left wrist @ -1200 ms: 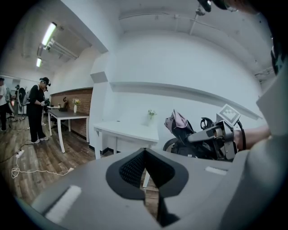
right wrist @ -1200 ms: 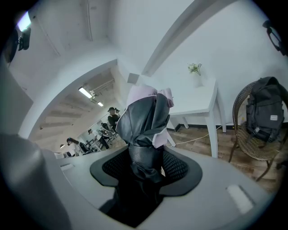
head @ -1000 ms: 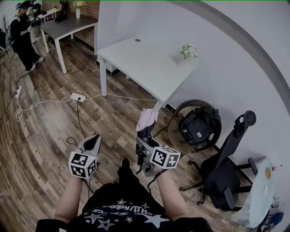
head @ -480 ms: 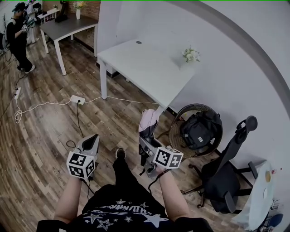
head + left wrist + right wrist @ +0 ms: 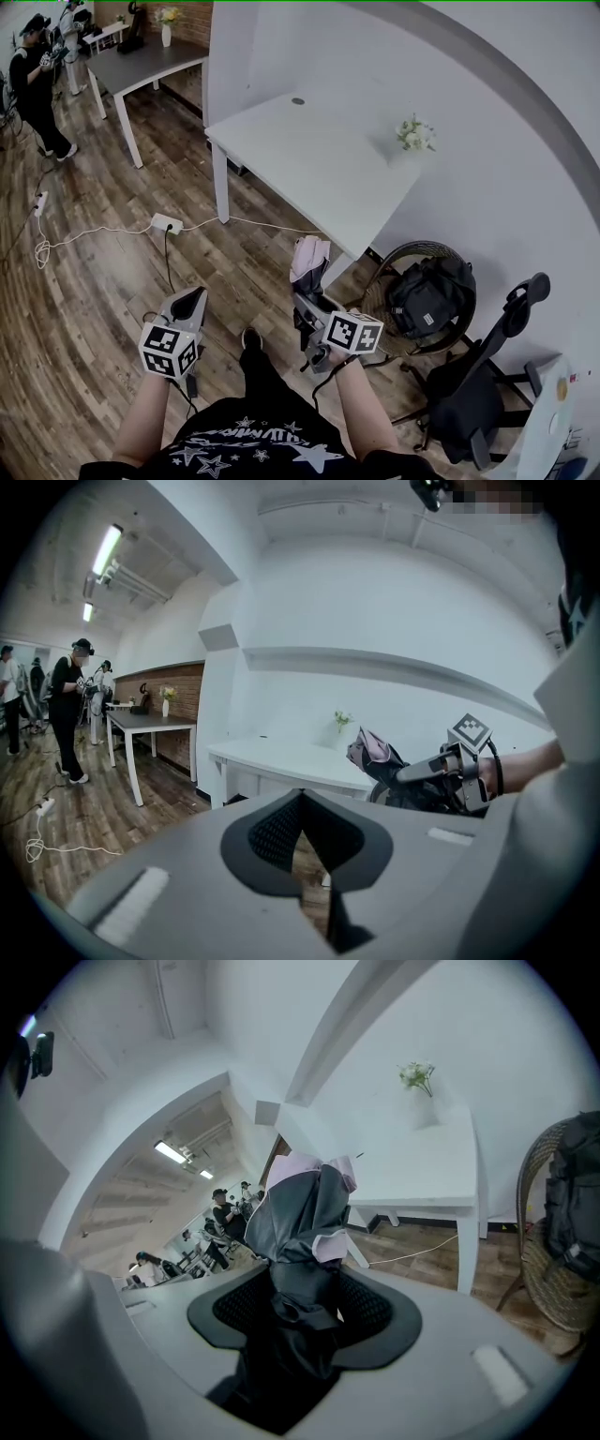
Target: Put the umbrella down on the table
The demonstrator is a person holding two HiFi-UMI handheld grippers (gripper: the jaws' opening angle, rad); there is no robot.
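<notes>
two grippers, left gripper [image 5: 192,296] at 7 o'clock and right gripper [image 5: 305,298] at 6, one umbrella [image 5: 309,255], two tables, white table [image 5: 309,164] at 12, dark table [image 5: 150,66] at 11, two vases [image 5: 415,136], one backpack [image 5: 429,295], one basket [image 5: 373,298], one office chair [image 5: 469,398], at least three people [image 5: 70,710]

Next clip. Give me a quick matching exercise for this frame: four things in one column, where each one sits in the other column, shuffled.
Things:
1. umbrella
2. flowers
3. backpack
4. power strip

Places:
A. on the wooden floor
B. in the round wicker chair
C. gripped in the right tongs
D. on the white table

Pairs: 1-C, 2-D, 3-B, 4-A.
</notes>
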